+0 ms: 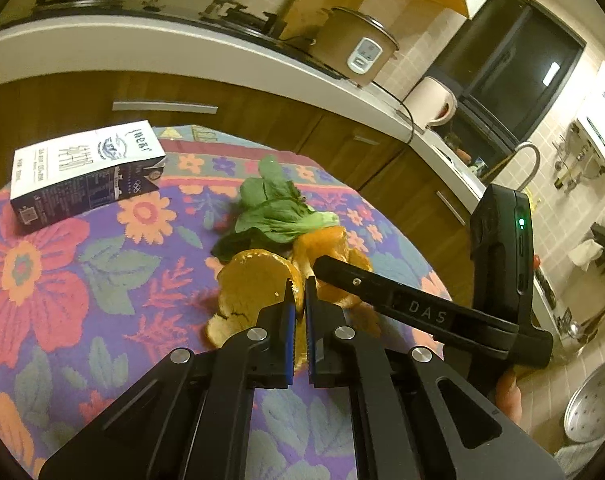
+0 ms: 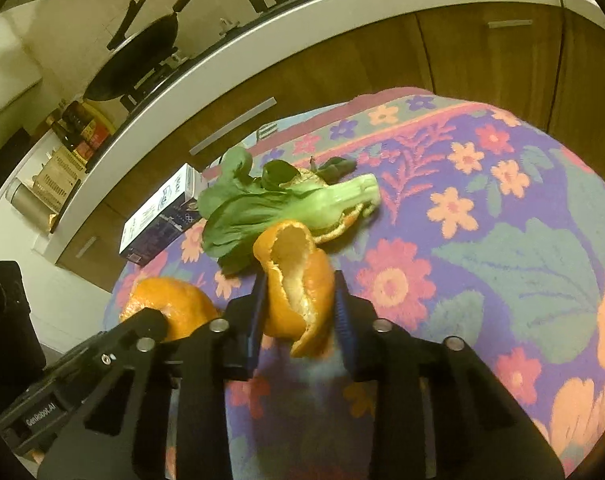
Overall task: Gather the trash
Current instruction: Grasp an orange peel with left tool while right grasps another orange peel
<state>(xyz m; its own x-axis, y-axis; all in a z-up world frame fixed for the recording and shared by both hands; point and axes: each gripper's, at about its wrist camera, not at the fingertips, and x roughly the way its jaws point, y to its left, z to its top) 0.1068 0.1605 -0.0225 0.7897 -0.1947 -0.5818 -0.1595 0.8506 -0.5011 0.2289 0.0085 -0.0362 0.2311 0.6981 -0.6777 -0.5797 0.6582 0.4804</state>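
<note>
Two orange peels are pinched on the flowered table (image 1: 62,280).
A cupped peel (image 1: 254,284) is clamped by the left gripper (image 1: 299,292); a curled peel (image 2: 298,276) is squeezed by the right gripper (image 2: 300,300), beside wilted greens (image 2: 262,204).

The carton (image 2: 158,216) print is too small to read; leaves (image 2: 238,212) hide part of a peel (image 2: 342,220).
</note>
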